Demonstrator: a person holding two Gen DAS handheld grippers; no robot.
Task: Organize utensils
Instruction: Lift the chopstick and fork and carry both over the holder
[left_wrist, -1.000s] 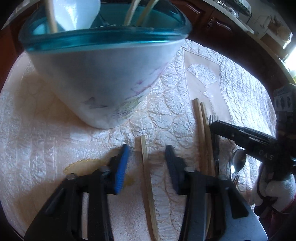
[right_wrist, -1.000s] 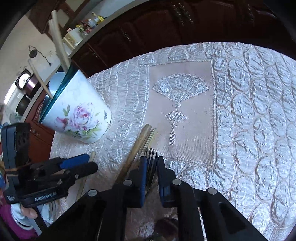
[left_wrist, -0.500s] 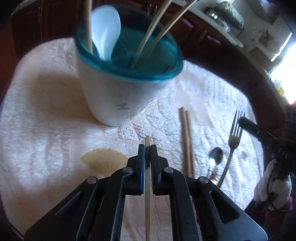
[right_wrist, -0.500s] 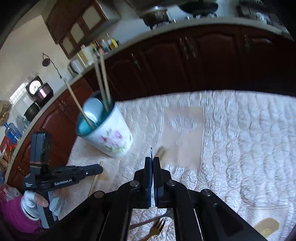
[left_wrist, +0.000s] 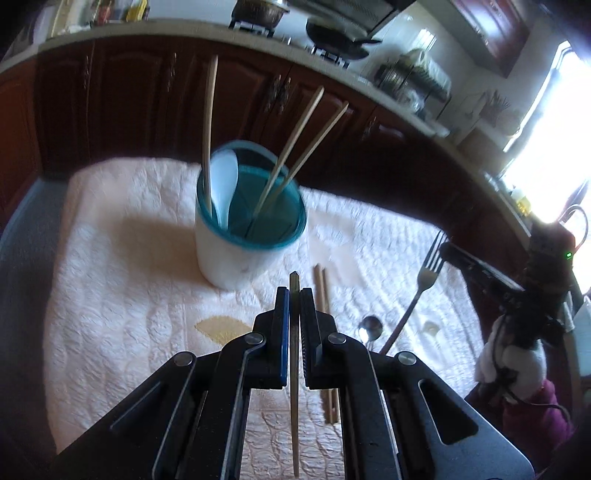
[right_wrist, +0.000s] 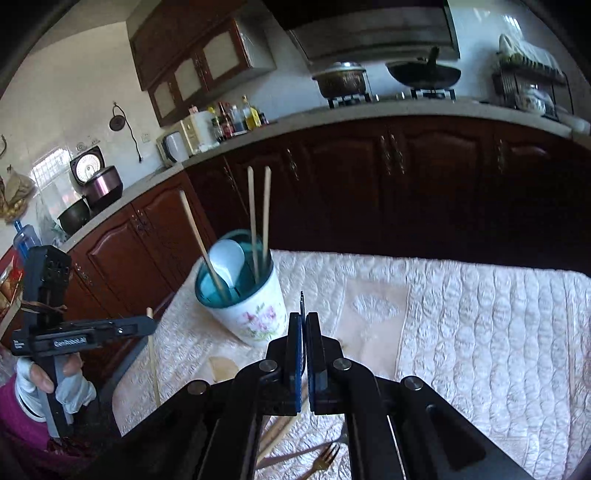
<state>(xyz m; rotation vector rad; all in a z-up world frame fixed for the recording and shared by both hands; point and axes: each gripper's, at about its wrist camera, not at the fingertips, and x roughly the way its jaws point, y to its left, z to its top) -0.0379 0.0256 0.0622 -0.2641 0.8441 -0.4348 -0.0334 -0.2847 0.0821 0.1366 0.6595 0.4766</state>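
Wooden chopstick (left_wrist: 294, 354) stands upright in the left gripper (left_wrist: 291, 295), jaws clamped on it, near the cup (left_wrist: 243, 236) ahead, while the right gripper (right_wrist: 303, 325), further off, pinches a fork (left_wrist: 424, 284).

Both wrist views raised, facing the counter, sharing the cup (left_wrist: 243, 236) (mid-distance)

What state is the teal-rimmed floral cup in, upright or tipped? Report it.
Upright. The teal-rimmed floral cup stands on the quilted cream cloth, mouth up, with wooden chopsticks and a white spoon standing inside.
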